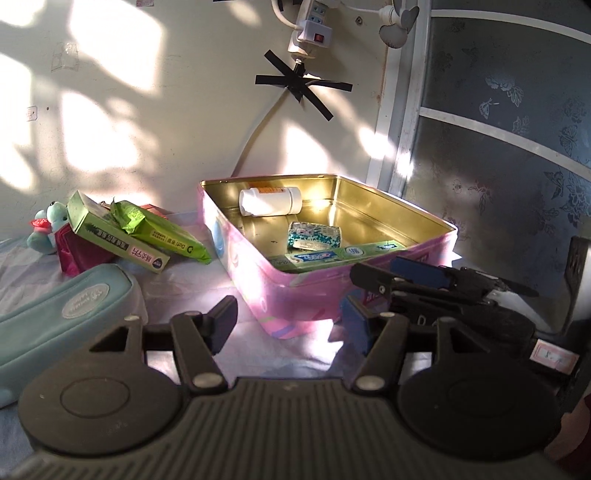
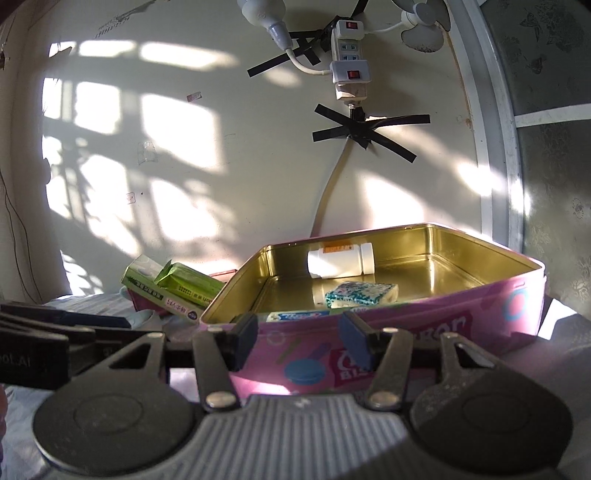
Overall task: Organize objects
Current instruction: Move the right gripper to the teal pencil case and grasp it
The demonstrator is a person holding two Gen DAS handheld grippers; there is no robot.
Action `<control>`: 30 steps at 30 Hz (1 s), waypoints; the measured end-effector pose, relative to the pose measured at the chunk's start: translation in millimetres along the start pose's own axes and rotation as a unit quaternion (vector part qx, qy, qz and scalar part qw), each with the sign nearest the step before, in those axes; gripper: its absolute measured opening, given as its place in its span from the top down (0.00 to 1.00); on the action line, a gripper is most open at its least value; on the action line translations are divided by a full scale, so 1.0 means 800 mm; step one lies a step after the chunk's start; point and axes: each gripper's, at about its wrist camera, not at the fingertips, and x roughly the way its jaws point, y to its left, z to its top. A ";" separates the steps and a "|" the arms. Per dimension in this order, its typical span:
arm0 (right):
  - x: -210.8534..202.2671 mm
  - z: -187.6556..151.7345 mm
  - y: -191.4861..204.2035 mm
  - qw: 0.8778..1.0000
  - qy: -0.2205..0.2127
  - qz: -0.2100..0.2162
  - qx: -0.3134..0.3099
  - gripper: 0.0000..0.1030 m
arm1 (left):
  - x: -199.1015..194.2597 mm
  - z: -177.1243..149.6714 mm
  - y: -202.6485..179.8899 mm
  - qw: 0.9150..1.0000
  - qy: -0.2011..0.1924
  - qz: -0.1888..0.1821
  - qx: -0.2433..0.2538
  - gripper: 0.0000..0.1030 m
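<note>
An open pink tin (image 1: 295,295) with a gold inside stands on the cloth-covered surface; it also shows in the right wrist view (image 2: 424,332). In it lie a white bottle (image 1: 269,201), a teal patterned packet (image 1: 314,236) and a toothpaste box (image 1: 332,254). My left gripper (image 1: 291,325) is open and empty, just short of the tin's near corner. My right gripper (image 2: 301,341) is open and empty, close to the tin's near wall; it also shows from the left wrist view (image 1: 424,277). Left of the tin lie a green box (image 1: 110,236) and a green wipes pack (image 1: 162,232).
A light blue pouch (image 1: 55,317) lies at the near left. A small plush toy (image 1: 44,229) and a dark red pouch (image 1: 81,251) sit behind the green box. A wall with a taped power strip (image 1: 310,26) stands behind the tin, a patterned door (image 1: 498,147) to the right.
</note>
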 end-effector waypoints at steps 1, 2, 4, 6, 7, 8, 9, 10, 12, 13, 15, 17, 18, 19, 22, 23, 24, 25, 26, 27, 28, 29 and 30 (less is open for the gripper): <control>0.000 -0.002 0.005 1.000 0.005 0.004 -0.001 0.51 | -0.001 -0.006 0.007 1.000 0.006 0.005 -0.005 0.37; 0.000 -0.005 0.010 1.000 0.009 0.008 -0.002 0.51 | -0.002 -0.012 0.014 1.000 0.012 0.010 -0.011 0.37; 0.002 -0.011 0.018 1.000 0.021 0.016 -0.001 0.50 | -0.004 -0.023 0.026 0.999 0.022 0.020 -0.021 0.37; 0.005 -0.015 0.026 0.999 0.034 0.025 0.001 0.50 | -0.008 -0.033 0.037 0.999 0.027 0.028 -0.028 0.37; 0.006 -0.018 0.031 0.999 0.040 0.030 -0.002 0.50 | -0.010 -0.037 0.043 0.999 0.030 0.032 -0.031 0.37; 0.007 -0.021 0.036 0.998 0.045 0.033 -0.007 0.50 | -0.012 -0.042 0.049 0.998 0.032 0.036 -0.035 0.37; 0.007 -0.022 0.041 0.998 0.049 0.035 -0.013 0.50 | -0.016 -0.048 0.056 0.998 0.035 0.041 -0.040 0.37; 0.008 -0.024 0.048 0.998 0.052 0.038 -0.021 0.50 | -0.018 -0.051 0.063 0.997 0.036 0.044 -0.045 0.37; 0.007 -0.024 0.057 0.997 0.055 0.045 -0.031 0.48 | -0.025 -0.057 0.075 0.997 0.037 0.050 -0.056 0.37; 0.008 -0.025 0.063 0.997 0.057 0.048 -0.036 0.47 | -0.028 -0.060 0.080 0.996 0.036 0.053 -0.061 0.37; 0.011 -0.026 0.074 0.995 0.063 0.055 -0.047 0.47 | -0.035 -0.065 0.091 0.995 0.034 0.061 -0.069 0.37; 0.015 -0.027 0.086 0.994 0.070 0.066 -0.057 0.47 | -0.044 -0.070 0.104 0.994 0.030 0.068 -0.079 0.37; 0.017 -0.028 0.091 0.993 0.073 0.071 -0.060 0.47 | -0.050 -0.072 0.111 0.993 0.028 0.073 -0.084 0.37; 0.019 -0.028 0.096 0.992 0.076 0.076 -0.063 0.47 | -0.056 -0.073 0.119 0.993 0.025 0.078 -0.090 0.37; 0.033 -0.027 0.117 0.988 0.091 0.098 -0.077 0.47 | -0.076 -0.074 0.145 0.988 0.010 0.099 -0.116 0.37; 0.039 -0.025 0.123 0.987 0.095 0.106 -0.079 0.47 | -0.086 -0.071 0.160 0.985 -0.001 0.111 -0.132 0.37; 0.046 -0.023 0.129 0.985 0.100 0.112 -0.080 0.47 | -0.094 -0.069 0.172 0.982 -0.011 0.121 -0.147 0.37; 0.055 -0.019 0.136 0.984 0.104 0.119 -0.081 0.47 | -0.102 -0.067 0.184 0.978 -0.021 0.129 -0.164 0.37; 0.062 -0.016 0.140 0.983 0.107 0.124 -0.080 0.47 | -0.110 -0.065 0.195 0.974 -0.030 0.136 -0.180 0.37; 0.073 -0.011 0.146 0.982 0.110 0.131 -0.076 0.47 | -0.116 -0.063 0.206 0.969 -0.038 0.144 -0.195 0.37; 0.084 -0.006 0.151 0.982 0.114 0.135 -0.069 0.47 | -0.121 -0.062 0.214 0.966 -0.044 0.152 -0.206 0.37; 0.096 -0.001 0.155 0.981 0.118 0.138 -0.061 0.47 | -0.127 -0.062 0.225 0.960 -0.051 0.163 -0.220 0.37; 0.107 0.003 0.159 0.981 0.122 0.140 -0.054 0.47 | -0.130 -0.062 0.233 0.957 -0.054 0.170 -0.230 0.37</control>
